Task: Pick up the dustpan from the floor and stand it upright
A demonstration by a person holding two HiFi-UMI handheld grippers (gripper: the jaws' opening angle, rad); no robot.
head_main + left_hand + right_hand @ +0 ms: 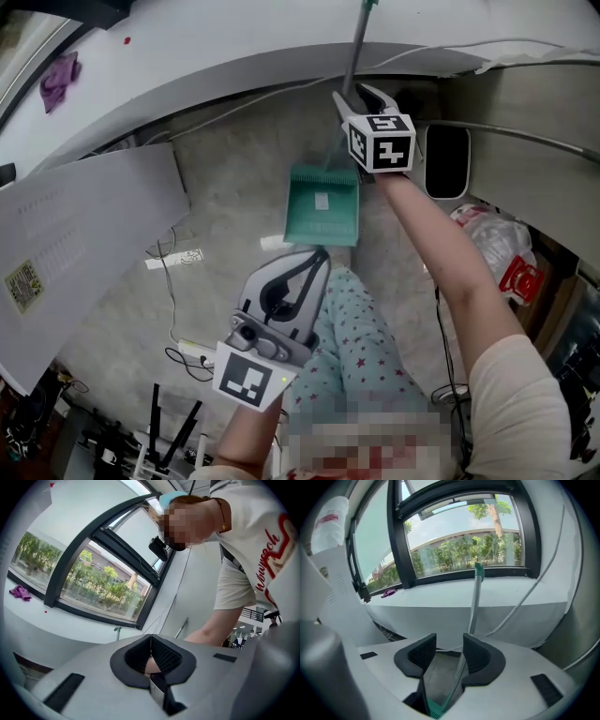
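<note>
The green dustpan [322, 204] stands with its pan on the grey floor, and its grey handle [357, 47] rises toward the white window ledge. My right gripper [352, 97] is around that handle, just above the pan. In the right gripper view the handle [474, 603] runs between the open jaws [449, 651], close along the right pad, with the left pad apart from it; a bit of green pan [433, 710] shows below. My left gripper [314, 260] hangs lower in the head view, over a leg, jaws shut [150, 641] on nothing.
A white board [84, 234] leans at the left, with a power strip [175, 258] and cables beside it. A black-and-white flat device [446, 161] and plastic bags [502, 248] lie at the right. A purple cloth [58, 80] is on the ledge. A leg in star-patterned trousers [366, 347] stands below.
</note>
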